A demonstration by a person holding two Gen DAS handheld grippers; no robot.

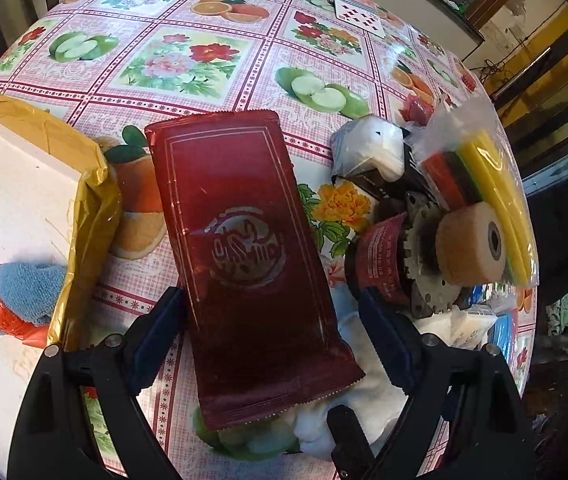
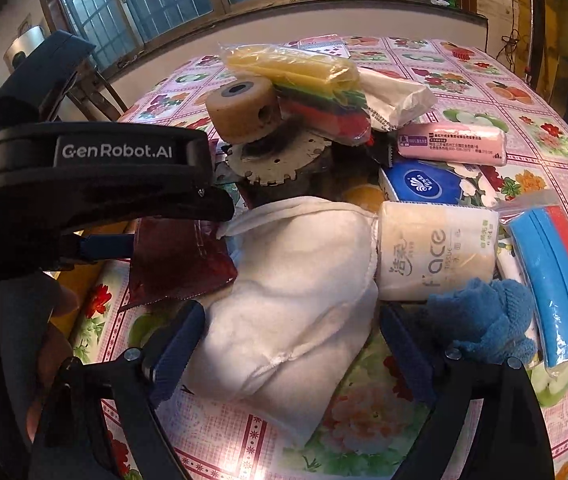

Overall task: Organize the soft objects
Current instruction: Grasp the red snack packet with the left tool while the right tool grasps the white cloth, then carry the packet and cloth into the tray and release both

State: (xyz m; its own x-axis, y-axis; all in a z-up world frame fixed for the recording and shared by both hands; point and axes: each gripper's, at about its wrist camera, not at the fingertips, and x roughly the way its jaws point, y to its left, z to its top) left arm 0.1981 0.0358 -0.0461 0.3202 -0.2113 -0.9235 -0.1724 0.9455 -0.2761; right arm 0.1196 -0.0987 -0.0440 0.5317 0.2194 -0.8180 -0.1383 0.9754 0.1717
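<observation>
A dark red foil packet (image 1: 244,240) lies lengthwise on the fruit-print tablecloth, its near end resting on a white cloth (image 1: 364,392). My left gripper (image 1: 272,300) is open, one finger on each side of the packet and close to its edges. In the right wrist view the same packet (image 2: 180,260) shows beside the left gripper's body (image 2: 116,152). The white cloth (image 2: 292,280) lies bunched between the fingers of my right gripper (image 2: 293,310), which is open around it.
A white foam box with gold tape (image 1: 84,168) at left holds a blue towel in orange mesh (image 1: 16,292). Piled at right: sponge packs (image 2: 304,80), a beige wheel on a metal gear (image 2: 244,108), tissue packs (image 2: 452,144), a Face tissue roll (image 2: 436,252), a blue towel (image 2: 484,320).
</observation>
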